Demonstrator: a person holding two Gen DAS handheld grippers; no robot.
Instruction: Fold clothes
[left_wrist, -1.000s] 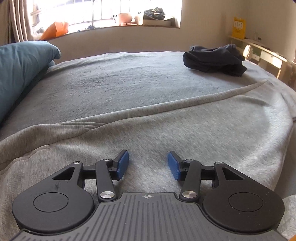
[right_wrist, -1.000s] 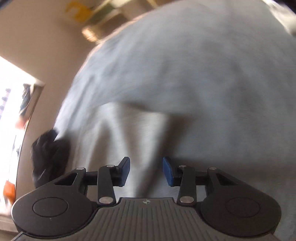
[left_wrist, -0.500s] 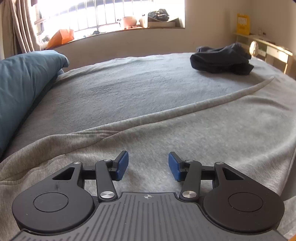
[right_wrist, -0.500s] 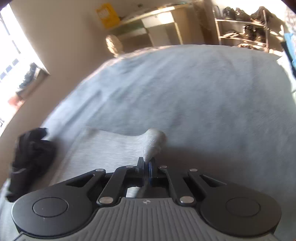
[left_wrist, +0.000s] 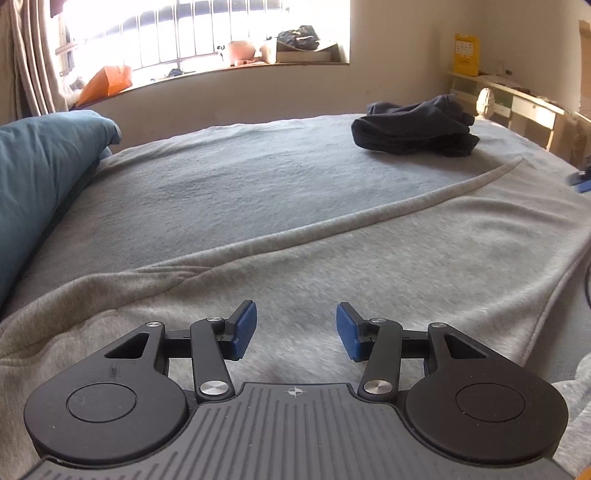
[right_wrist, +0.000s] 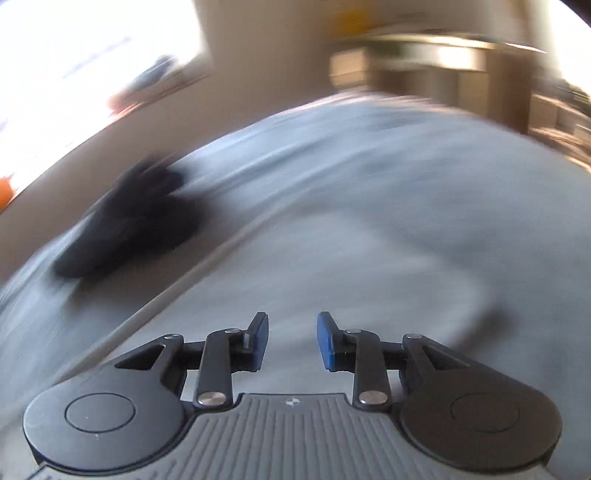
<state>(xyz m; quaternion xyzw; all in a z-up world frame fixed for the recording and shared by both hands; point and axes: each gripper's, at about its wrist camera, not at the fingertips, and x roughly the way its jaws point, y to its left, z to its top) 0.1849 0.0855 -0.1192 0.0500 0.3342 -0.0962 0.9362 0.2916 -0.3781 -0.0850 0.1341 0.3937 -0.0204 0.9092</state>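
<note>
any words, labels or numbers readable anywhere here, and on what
None can be read.
Yellow sign against the far wall: printed rows, too small to read.
Left gripper body: only a crosshair mark, no text.
Right wrist view: too blurred for any text.

Home bedroom: bed (left_wrist: 258, 177), pillow (left_wrist: 40, 177), barred window (left_wrist: 207, 33).

No writing can be read in either view. A yellow card (left_wrist: 466, 54) on the shelf (left_wrist: 517, 94) beyond the bed (left_wrist: 258, 177) carries dark marks, perhaps a printed grid, too small to make out. The right wrist view is blurred.
</note>
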